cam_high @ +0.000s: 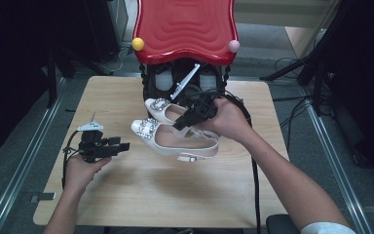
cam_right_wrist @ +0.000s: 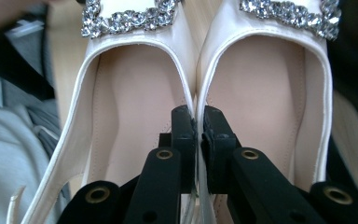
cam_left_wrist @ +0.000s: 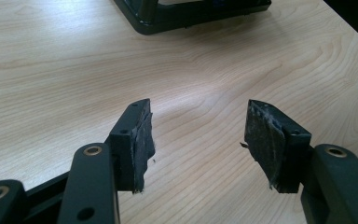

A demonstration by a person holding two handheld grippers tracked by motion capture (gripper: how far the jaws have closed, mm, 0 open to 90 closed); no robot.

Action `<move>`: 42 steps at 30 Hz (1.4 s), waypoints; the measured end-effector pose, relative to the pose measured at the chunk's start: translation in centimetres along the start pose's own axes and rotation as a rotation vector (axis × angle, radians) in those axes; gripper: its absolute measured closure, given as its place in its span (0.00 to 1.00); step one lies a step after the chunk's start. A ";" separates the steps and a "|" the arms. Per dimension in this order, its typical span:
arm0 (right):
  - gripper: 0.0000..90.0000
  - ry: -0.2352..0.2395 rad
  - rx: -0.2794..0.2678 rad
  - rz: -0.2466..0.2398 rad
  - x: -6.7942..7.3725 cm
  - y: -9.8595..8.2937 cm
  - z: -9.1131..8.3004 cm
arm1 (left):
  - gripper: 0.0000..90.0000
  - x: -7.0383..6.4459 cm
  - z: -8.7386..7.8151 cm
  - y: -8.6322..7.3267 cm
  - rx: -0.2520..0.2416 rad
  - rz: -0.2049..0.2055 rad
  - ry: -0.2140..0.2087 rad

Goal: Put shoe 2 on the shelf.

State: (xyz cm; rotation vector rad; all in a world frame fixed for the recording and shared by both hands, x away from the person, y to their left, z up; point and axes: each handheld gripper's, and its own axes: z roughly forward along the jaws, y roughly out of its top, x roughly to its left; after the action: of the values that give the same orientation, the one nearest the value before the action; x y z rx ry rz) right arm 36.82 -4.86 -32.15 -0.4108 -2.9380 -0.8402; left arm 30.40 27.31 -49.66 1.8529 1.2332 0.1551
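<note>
A: Where do the white shoes (cam_high: 175, 131) sit relative to the two grippers?

B: They are held together as a pair near the table's (cam_high: 126, 195) centre, just in front of the black rack (cam_high: 148, 85) under the red seat (cam_high: 185, 27). The right gripper (cam_high: 187, 119) comes in from about three o'clock and is clamped on the two inner side walls pressed together; in the right gripper view its jaws pinch the seam between the shoes (cam_right_wrist: 196, 93).

A: And the long axis?

B: It runs roughly from four o'clock at the heels to ten o'clock at the jewelled buckles (cam_high: 150, 126), so the toes point away from the right hand (cam_high: 229, 119). The rack lies at about twelve o'clock from the pair.

A: The left gripper (cam_high: 119, 146)?

B: It hovers at nine o'clock of the shoes, well apart from them, its jaws spread wide over bare wood with nothing between them. The right arm is clearly the nearer.
</note>
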 end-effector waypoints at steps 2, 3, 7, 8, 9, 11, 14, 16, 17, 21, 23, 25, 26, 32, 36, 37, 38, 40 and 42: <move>0.96 0.015 -0.042 -0.014 0.3 0.6 -1.0 | 0.46 0.1 -0.1 -0.1 -0.006 -0.003 -0.004; 0.96 0.022 -0.058 -0.028 0.3 0.9 -1.5 | 0.46 0.1 -0.1 -0.1 -0.006 -0.001 -0.004; 0.96 0.036 -0.133 -0.039 0.6 1.9 -3.3 | 0.46 0.0 -0.2 -0.2 -0.005 0.003 0.000; 0.96 0.035 -0.152 -0.044 0.6 2.1 -3.8 | 0.47 0.0 -0.2 -0.2 -0.008 0.005 0.002; 0.96 0.034 -0.163 -0.043 0.7 2.3 -4.3 | 0.47 0.0 -0.2 -0.2 -0.011 0.003 -0.001; 0.96 0.030 -0.191 -0.054 0.7 2.8 -5.2 | 0.47 0.1 -0.2 -0.2 -0.018 -0.006 0.001; 0.96 0.025 -0.229 -0.047 0.8 3.3 -6.6 | 0.47 0.1 -0.2 -0.2 -0.013 -0.009 -0.001; 0.96 0.018 -0.259 -0.029 0.7 3.7 -7.5 | 0.47 0.2 -0.2 -0.2 -0.015 -0.010 -0.004; 0.96 0.015 -0.276 -0.018 0.5 3.8 -7.9 | 0.46 0.2 -0.2 -0.3 -0.017 -0.013 -0.008; 0.96 0.003 -0.339 0.025 -0.4 4.2 -9.3 | 0.46 0.3 0.2 -0.3 -0.002 -0.010 -0.005; 0.96 -0.011 -0.362 0.042 -1.0 4.5 -9.9 | 0.46 0.3 0.3 -0.1 0.002 -0.007 -0.007; 0.96 -0.023 -0.384 0.073 -1.5 4.7 -10.5 | 0.46 0.2 0.3 0.0 0.002 0.006 -0.010; 0.96 -0.017 -0.401 0.098 -1.8 4.7 -10.8 | 0.46 0.1 0.4 0.0 -0.005 0.003 -0.010; 0.96 -0.032 -0.461 0.213 -3.0 5.2 -12.1 | 0.46 0.0 0.7 0.1 0.009 0.017 -0.019; 0.96 -0.051 -0.502 0.276 -3.9 5.5 -13.1 | 0.46 -0.1 0.7 0.1 0.007 0.022 -0.022; 0.96 -0.054 -0.509 0.293 -4.2 5.6 -13.3 | 0.46 -0.1 0.7 0.1 0.008 0.020 -0.022; 0.96 -0.062 -0.518 0.312 -4.5 5.7 -13.5 | 0.46 -0.1 0.8 0.2 0.008 0.020 -0.021; 0.96 -0.068 -0.533 0.341 -5.1 5.9 -13.9 | 0.47 -0.1 0.9 0.2 0.009 0.015 -0.022; 0.96 -0.077 -0.541 0.369 -5.7 6.0 -14.1 | 0.46 -0.1 1.0 0.2 0.019 0.017 -0.018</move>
State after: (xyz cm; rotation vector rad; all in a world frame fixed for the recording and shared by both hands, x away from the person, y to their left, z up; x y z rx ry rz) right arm 43.69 -8.77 -17.84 -0.9908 -2.5235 -1.5662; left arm 31.00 26.64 -50.06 1.8772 1.2106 0.1363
